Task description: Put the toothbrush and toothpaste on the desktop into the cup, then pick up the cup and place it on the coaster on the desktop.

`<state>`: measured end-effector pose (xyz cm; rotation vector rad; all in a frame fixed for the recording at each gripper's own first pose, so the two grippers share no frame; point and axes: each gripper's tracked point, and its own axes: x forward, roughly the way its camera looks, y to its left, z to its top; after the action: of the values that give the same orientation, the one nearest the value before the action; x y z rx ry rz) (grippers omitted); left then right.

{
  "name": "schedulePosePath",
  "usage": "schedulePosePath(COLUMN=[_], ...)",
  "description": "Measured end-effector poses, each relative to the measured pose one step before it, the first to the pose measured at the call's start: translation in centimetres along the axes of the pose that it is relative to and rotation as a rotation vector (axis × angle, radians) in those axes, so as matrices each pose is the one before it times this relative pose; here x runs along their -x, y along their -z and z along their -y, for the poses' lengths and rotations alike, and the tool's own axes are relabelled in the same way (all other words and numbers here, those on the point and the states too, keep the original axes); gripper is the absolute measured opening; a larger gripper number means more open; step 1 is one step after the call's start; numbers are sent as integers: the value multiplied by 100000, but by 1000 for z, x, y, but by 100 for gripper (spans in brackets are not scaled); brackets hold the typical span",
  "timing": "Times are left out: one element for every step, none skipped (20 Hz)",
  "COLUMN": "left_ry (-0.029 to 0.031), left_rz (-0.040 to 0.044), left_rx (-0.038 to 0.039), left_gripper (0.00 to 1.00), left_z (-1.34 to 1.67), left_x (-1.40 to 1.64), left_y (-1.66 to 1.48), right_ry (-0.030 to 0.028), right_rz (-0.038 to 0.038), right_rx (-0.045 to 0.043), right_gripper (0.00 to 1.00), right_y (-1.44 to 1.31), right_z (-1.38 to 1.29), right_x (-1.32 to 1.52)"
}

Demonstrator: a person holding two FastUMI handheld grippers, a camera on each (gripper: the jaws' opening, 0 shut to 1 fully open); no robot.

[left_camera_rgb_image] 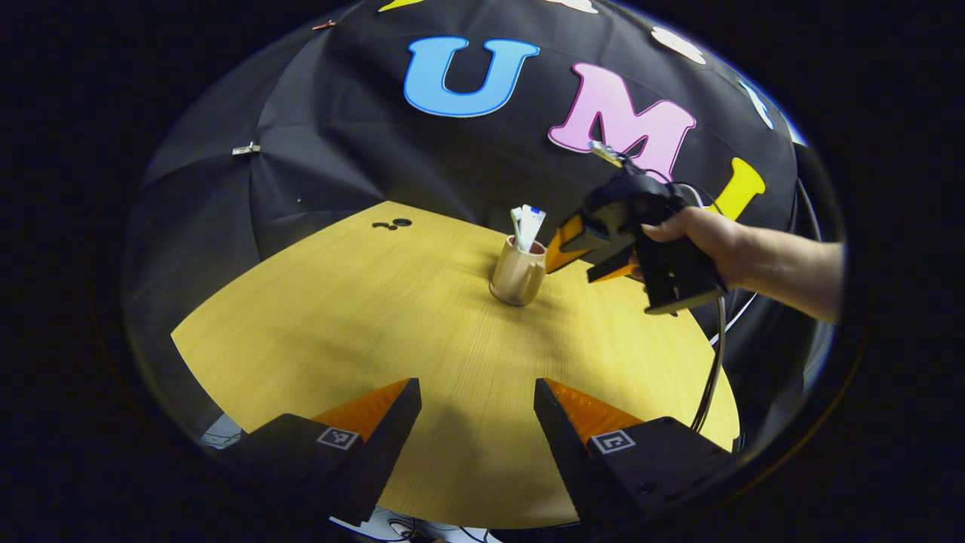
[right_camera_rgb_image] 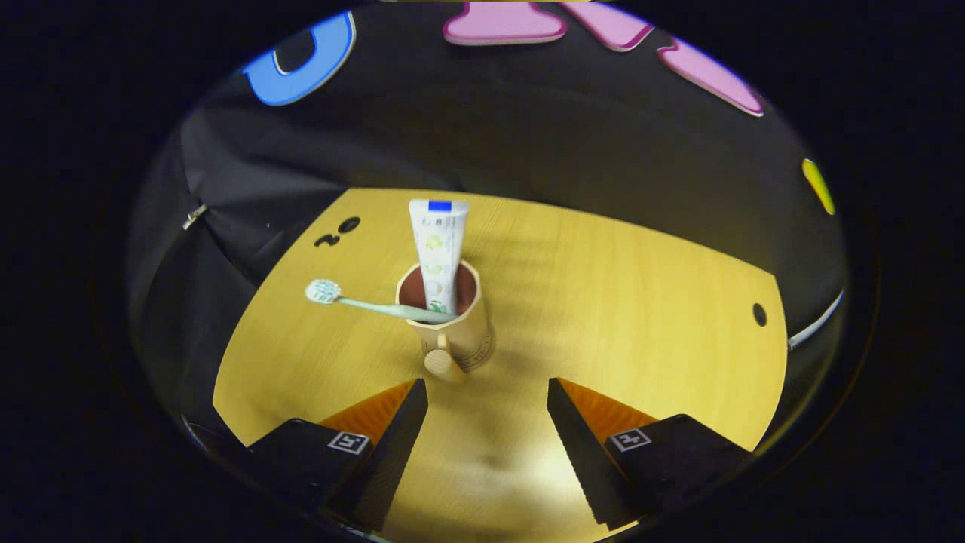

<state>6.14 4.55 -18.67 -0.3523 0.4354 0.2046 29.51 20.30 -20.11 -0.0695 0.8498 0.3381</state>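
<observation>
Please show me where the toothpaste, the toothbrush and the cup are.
toothpaste (right_camera_rgb_image: pixel 439 253), right gripper view, middle of tube.
toothbrush (right_camera_rgb_image: pixel 326 291), right gripper view, bristle head.
cup (right_camera_rgb_image: pixel 471 339), right gripper view, outer wall.

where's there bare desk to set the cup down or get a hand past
Bare desk spreads wide to the right of the cup in the right gripper view, and between cup and left claw. Crowded where the right claw sits beside the cup.

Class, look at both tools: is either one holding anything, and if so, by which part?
Nothing is held. The left tool and right tool are both open and empty; the cup stands free on the desktop.
</observation>
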Motion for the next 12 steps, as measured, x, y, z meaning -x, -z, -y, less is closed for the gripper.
schedulePosePath(left_ry=[763, 864, 814, 850, 1232, 965, 817, 739, 516, 852, 1592, 1923], left_rz=[1385, 1464, 1966, 2598, 3325, 3803, 3692, 3457, 3535, 3196, 3113, 2933], left_rx=[-390, -613, -670, -822, -1165, -1524, -1726, -1804, -1516, -1092, -669, -911], left_gripper=[96, 96, 96, 96, 96, 96, 96, 96, 96, 96, 96, 96], left_z=[317, 327, 364, 409, 501, 356, 379, 370, 282, 220, 474, 648], left_x=[489, 378, 440, 507, 603, 517, 441, 362, 315, 171, 443, 352], left_y=[-803, -882, -1074, -1175, -1402, -1532, -1773, -1694, -1735, -1582, -1554, -1366], right_ry=[670, 68, 714, 1147, 1230, 1237, 1201, 1669, 1660, 1039, 1185, 1982], right_rz=[5954, 6295, 6641, 6549, 6859, 6925, 6291, 5639, 5429, 4015, 4032, 4101], right_rx=[-733, -997, -900, -572, -28, 418, 194, -191, -327, -688, -296, -469], right_gripper=[99, 99, 99, 99, 99, 99, 98, 99, 99, 98, 98, 98], right_y=[-743, -891, -1021, -1207, -1334, -1452, -1409, -1296, -1089, -1020, -1075, -1069], right_z=[550, 392, 450, 581, 440, 268, 405, 127, 541, 352, 567, 510], right_x=[2260, 2353, 2335, 2422, 2503, 2147, 2279, 2190, 2773, 2320, 1940, 1937])
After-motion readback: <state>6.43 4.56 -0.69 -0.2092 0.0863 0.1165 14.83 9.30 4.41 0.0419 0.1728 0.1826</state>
